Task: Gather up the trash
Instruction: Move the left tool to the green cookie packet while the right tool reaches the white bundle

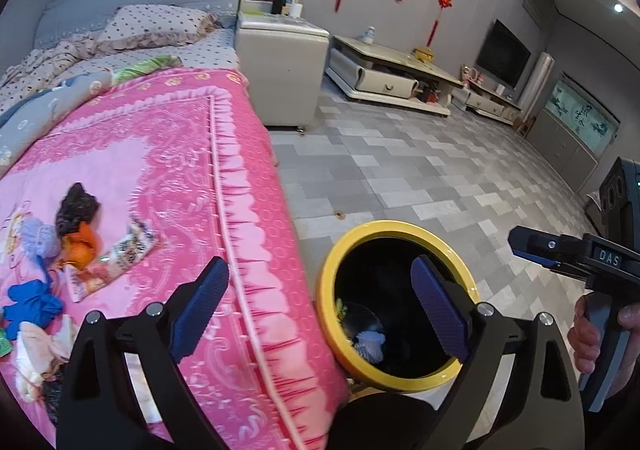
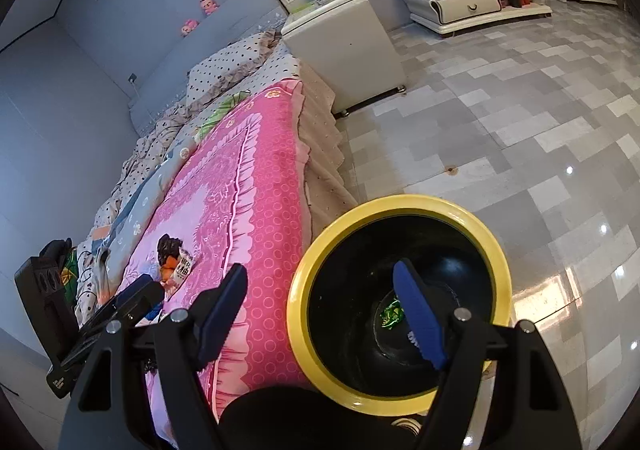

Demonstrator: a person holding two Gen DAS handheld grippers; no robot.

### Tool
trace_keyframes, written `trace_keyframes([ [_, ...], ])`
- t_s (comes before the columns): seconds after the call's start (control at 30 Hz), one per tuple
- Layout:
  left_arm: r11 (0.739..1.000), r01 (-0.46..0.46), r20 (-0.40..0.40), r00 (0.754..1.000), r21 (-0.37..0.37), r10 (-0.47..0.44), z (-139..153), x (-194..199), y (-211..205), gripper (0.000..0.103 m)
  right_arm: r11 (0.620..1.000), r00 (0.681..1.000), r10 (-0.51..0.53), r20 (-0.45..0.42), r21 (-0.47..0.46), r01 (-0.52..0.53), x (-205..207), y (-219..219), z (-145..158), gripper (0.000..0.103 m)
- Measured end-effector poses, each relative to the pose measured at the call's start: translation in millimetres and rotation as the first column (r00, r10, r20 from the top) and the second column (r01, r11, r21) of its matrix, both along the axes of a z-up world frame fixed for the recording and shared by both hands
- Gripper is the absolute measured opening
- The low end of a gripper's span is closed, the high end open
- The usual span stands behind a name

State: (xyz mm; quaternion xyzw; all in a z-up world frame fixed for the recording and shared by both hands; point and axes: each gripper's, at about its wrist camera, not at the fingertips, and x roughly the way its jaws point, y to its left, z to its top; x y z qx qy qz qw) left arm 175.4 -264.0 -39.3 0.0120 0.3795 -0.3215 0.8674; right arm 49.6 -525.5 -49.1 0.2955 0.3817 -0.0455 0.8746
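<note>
The round black trash bin with a glossy yellow rim [image 1: 400,380] stands on the grey tiled floor [image 1: 420,178], tight against the edge of the bed with the pink patterned blanket [image 1: 168,154]. Inside it, low down, lie a pale blue crumpled piece [image 1: 370,344] and a scrap of green and yellow wrapper [image 2: 390,314].

More trash sits on the blanket, well apart from the bin: a black crumpled plastic bag [image 1: 76,206], an orange piece [image 1: 80,246] touching it, a flat printed snack wrapper [image 1: 120,254] just beside those, a bright blue crumpled glove-like item [image 1: 32,304] and a heap of pale tissue or cloth [image 1: 36,354] nearer the camera.

The left wrist view shows the pale blue piece in the bin and the whole spread of trash on the bed; the right wrist view looks more steeply into the bin, showing the green wrapper at its bottom, while most of the bed trash is hidden behind the other tool.

The left gripper [image 1: 320,302] has its blue-padded jaws spread wide with nothing between them, one finger over the blanket, the other over the bin's mouth. The right gripper [image 2: 320,310] is likewise spread and empty, straddling the bin's rim; in the left view a hand [image 1: 600,334] holds its handle.
</note>
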Motion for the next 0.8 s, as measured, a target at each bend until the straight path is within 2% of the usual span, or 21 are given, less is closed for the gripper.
trace_keyframes([
  [0.37, 0.989, -0.145, 0.082, 0.987, 0.032, 0.142, 23.6, 2.5, 96.5, 0.091, 0.987, 0.987, 0.154, 0.049, -0.040, -0.153, 17.5, 71.0, 30.4, 0.073],
  [0.8, 0.935, -0.349, 0.101, 0.935, 0.070, 0.341, 29.9, 10.5, 222.7, 0.091, 0.939, 0.940, 0.339, 0.040, -0.071, -0.335, 53.4, 160.8, 42.7, 0.073],
])
